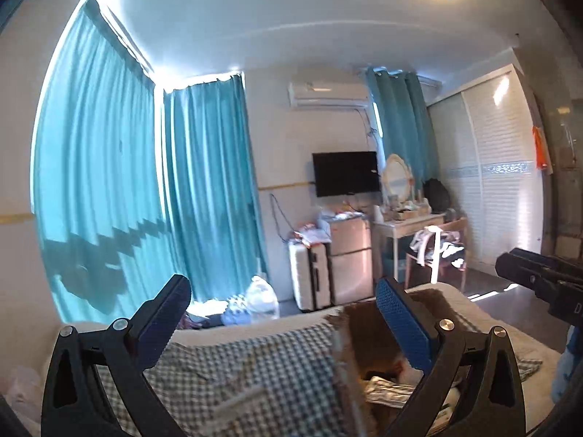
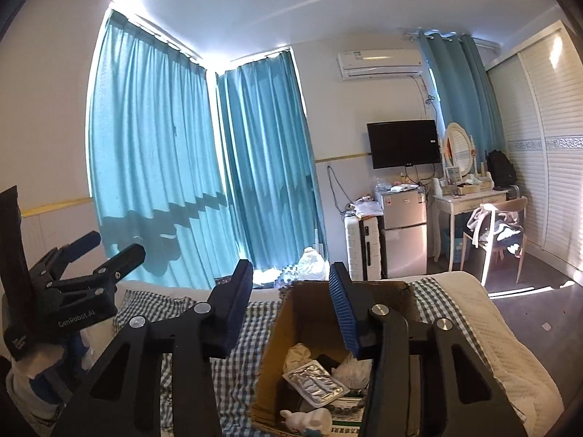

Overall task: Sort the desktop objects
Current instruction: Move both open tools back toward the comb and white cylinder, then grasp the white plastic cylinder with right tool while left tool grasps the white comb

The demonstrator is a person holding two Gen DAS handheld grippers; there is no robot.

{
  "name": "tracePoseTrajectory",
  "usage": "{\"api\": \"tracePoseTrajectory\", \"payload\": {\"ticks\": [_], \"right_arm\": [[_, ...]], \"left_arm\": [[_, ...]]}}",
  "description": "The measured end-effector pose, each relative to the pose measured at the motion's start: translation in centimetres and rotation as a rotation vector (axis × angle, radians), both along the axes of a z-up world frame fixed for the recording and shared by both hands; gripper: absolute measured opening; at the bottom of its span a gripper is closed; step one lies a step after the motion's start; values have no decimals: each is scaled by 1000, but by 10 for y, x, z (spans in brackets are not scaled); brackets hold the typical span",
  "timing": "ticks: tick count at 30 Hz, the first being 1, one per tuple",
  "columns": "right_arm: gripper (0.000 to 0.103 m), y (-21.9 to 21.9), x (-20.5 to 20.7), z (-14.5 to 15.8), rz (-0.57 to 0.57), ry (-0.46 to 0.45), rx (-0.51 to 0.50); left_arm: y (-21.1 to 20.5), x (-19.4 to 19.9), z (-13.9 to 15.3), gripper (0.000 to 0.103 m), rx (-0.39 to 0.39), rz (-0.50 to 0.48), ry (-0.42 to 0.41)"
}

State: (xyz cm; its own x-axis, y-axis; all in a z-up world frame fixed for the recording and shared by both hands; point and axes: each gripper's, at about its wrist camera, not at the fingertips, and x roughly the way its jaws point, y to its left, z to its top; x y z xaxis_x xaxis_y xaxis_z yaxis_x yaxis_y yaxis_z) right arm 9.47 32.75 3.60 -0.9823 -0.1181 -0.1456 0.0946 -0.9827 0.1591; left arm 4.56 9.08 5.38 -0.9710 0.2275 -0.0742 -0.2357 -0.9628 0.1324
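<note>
Open brown cardboard box point(image 2: 309, 313) sits on the blue-and-white checked cloth point(image 2: 240, 331). In the box: crumpled silver foil packet point(image 2: 313, 386), white tissue wads, a small white figure.

Right gripper point(image 2: 291, 280) above the box's near edge, jaws partway apart, nothing between them.

Left gripper point(image 1: 284, 298) spread wide, empty (body reads "GenRobot.AI"), left of the box.
</note>
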Motion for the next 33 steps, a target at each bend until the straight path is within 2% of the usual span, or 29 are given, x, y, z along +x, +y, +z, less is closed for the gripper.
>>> {"api": "tracePoseTrajectory", "payload": {"ticks": [2, 6, 9, 11, 13, 17, 21, 25, 29, 33], "right_arm": [[26, -15, -1, 2, 26, -2, 2], [26, -45, -9, 1, 70, -8, 25], [26, -71, -18, -3, 97, -33, 69], [26, -89, -27, -8, 120, -48, 94], [26, -102, -39, -14, 146, -70, 100], [26, -131, -73, -35, 199, -139, 126], [26, -153, -116, -65, 218, -247, 154], [26, -169, -149, -83, 236, -307, 198], [26, -190, -185, -101, 261, -371, 246], [26, -203, -228, -126, 274, -490, 295]], "left_arm": [[-21, 0, 10, 103, 16, 19, 19], [-58, -9, 26, 103, 85, 69, 45], [-82, -16, 28, 103, 87, 90, 56], [-96, -21, 22, 103, 83, 130, 73], [-111, -30, 11, 103, 97, 159, 53], [-138, -54, -18, 103, 141, 139, -19], [-155, -86, -43, 103, 110, 119, -29], [-180, -117, -73, 103, 103, 175, -113], [-195, -150, -111, 103, 67, 245, -257], [-201, -183, -152, 103, 8, 283, -419]]}}
